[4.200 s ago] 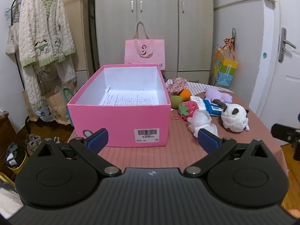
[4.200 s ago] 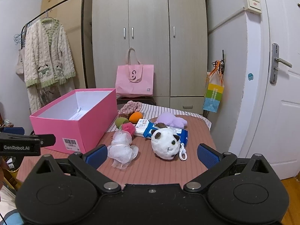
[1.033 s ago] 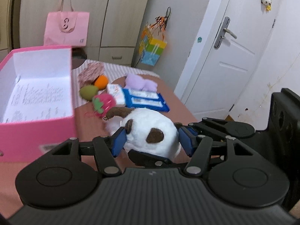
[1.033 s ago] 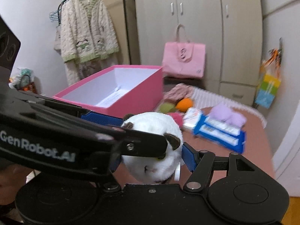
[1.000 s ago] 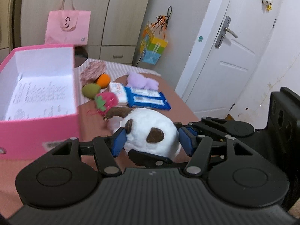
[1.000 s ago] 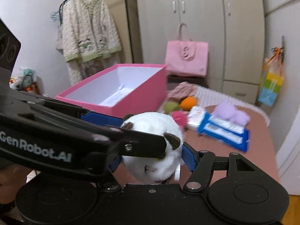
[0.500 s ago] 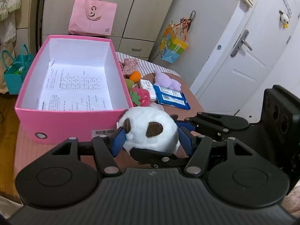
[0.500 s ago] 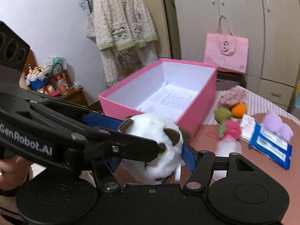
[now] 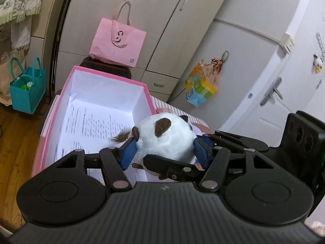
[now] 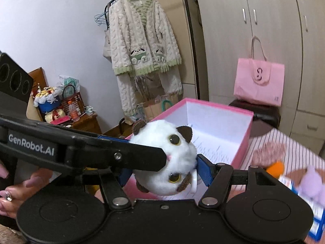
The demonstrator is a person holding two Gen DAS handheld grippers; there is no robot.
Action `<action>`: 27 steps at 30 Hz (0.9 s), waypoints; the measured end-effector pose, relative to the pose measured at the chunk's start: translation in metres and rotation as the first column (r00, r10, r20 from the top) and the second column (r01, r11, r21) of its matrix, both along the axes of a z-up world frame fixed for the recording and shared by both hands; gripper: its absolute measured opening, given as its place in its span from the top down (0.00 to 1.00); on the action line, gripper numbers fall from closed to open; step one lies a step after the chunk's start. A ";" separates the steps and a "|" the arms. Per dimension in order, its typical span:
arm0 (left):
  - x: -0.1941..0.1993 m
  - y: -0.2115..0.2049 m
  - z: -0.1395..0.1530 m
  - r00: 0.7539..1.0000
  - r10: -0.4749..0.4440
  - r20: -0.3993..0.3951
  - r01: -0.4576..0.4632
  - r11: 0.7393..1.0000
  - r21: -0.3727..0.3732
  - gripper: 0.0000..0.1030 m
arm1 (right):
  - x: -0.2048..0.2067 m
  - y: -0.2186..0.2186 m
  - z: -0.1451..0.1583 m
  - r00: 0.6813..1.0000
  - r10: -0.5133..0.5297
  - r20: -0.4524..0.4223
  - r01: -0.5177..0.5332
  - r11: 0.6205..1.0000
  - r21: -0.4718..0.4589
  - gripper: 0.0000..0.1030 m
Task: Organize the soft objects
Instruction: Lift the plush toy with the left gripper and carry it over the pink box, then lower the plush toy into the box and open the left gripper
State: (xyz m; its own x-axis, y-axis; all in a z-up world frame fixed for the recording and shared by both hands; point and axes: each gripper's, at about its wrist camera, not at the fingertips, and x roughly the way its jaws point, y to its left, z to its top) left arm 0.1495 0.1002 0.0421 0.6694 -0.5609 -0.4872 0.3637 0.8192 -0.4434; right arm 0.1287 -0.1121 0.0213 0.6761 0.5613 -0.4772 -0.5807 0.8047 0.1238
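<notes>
A round white plush toy (image 9: 165,135) with brown ears is squeezed from four sides by both grippers at once. My left gripper (image 9: 164,152) is shut on it, blue pads on its left and right. My right gripper (image 10: 162,171) is shut on it too; in the right wrist view the toy (image 10: 172,162) shows yellow eyes and lies tilted on its side. The toy hangs above the near end of the open pink box (image 9: 89,77), which has a printed sheet (image 9: 95,124) on its white floor. The box also shows in the right wrist view (image 10: 219,106).
An orange soft ball (image 10: 276,167), a pinkish fabric piece (image 10: 266,154), a purple plush (image 10: 313,183) and a blue packet (image 10: 314,219) lie on the table right of the box. A pink bag (image 9: 117,42) stands behind the box. A teal bag (image 9: 27,85) sits on the floor at the left.
Both grippers have carried the plush toy left and up, from beside the box's front corner to above its open near end. The toy has tilted sideways in the grip.
</notes>
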 end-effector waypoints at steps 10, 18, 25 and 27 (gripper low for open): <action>0.090 -0.006 -0.024 0.996 0.041 -0.077 -0.038 0.998 0.042 0.41 | 0.088 0.008 -0.015 0.998 0.056 0.029 -0.053 0.994 -0.091 0.31; 0.133 -0.004 -0.055 0.981 0.052 -0.189 -0.046 0.998 0.034 0.44 | 0.127 0.022 -0.038 0.998 0.063 -0.026 -0.066 0.981 -0.182 0.31; 0.146 -0.003 -0.069 0.966 0.072 -0.250 -0.073 0.997 0.006 0.49 | 0.138 0.042 -0.053 0.999 0.044 0.006 -0.039 0.935 -0.354 0.30; 0.145 -0.003 -0.066 0.969 0.082 -0.235 -0.084 0.996 0.003 0.49 | 0.136 0.046 -0.055 0.999 0.037 0.039 -0.018 0.919 -0.395 0.30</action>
